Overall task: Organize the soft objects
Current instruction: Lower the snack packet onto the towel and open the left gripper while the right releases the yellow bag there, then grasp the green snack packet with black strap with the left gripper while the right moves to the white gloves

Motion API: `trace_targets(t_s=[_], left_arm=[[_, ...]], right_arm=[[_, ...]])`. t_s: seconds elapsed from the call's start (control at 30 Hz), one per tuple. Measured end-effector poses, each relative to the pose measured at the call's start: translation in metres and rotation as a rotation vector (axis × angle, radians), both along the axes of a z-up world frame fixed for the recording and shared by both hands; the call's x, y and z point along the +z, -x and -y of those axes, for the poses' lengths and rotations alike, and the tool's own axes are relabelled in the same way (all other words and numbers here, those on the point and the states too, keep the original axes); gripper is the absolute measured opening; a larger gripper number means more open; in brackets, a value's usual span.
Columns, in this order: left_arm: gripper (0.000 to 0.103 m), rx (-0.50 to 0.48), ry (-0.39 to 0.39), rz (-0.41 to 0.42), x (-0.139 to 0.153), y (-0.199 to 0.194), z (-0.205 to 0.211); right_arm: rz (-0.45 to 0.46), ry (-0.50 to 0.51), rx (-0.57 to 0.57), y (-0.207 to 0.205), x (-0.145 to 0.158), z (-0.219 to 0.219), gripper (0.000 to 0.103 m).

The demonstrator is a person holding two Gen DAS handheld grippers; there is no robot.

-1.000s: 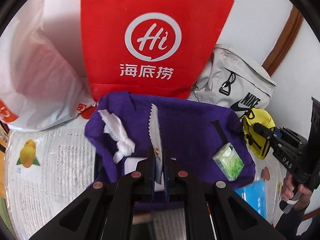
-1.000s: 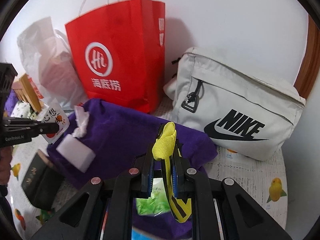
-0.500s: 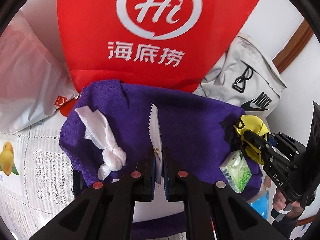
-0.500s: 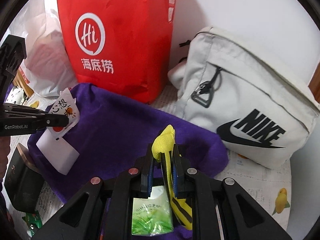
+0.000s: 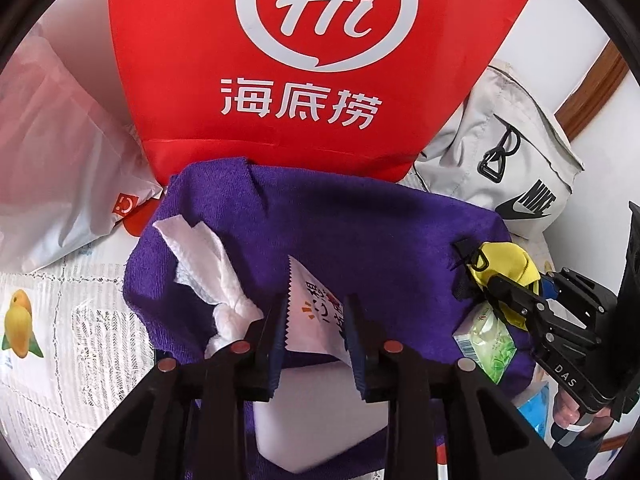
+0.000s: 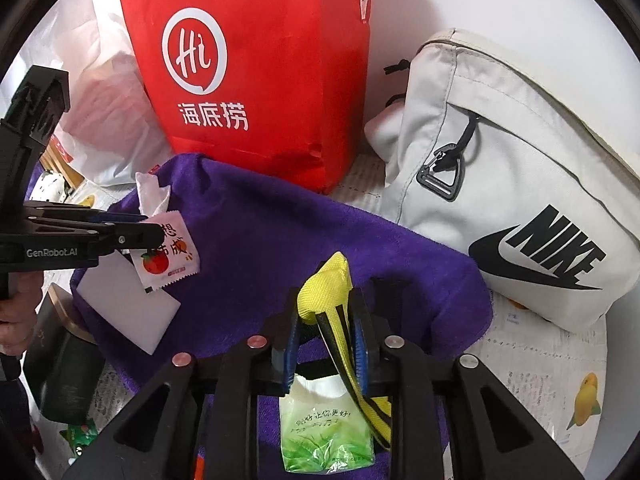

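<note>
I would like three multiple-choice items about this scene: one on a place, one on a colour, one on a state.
1. Where does the red paper bag stand?
A. behind the purple towel
B. on the grey Nike bag
C. under the towel

2. What colour is the strap pouch between the right gripper's jaws?
A. blue
B. yellow and black
C. white

3. How is the white tissue on the towel?
A. folded flat
B. twisted into a knot
C. sealed in a pack

Answers:
1 A, the bag rises past the towel's far edge.
2 B, yellow fabric with black stripes shows.
3 B, its lower end is bunched and tied.
</note>
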State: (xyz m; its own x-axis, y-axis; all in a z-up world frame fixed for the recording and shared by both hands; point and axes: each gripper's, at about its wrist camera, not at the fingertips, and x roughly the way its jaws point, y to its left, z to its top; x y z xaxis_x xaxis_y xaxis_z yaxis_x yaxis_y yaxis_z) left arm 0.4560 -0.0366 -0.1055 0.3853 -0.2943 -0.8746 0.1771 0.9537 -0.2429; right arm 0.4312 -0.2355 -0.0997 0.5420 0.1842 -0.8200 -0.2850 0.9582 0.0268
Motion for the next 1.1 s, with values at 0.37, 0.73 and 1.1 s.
trace_targets(t_s=[0.37,0.73,1.1], left_arm=[[0.047,0.017,-0.053,0.034,0.018,0.009,-0.003],[0.06,0.057,-0.142,0.099,0.048,0.047,-0.01],[0.063,0.046,-0.08,0.263,0.091,0.138,-0.025]], right_arm=[[0.018,-0.006,0.023,0.007,0.011,-0.007,0.049],[0.024,-0.032,0.008,0.031,0.03,-0.009,0.053],[0.048,-0.056,-0.008,0.096,0.051,-0.014,0.054]])
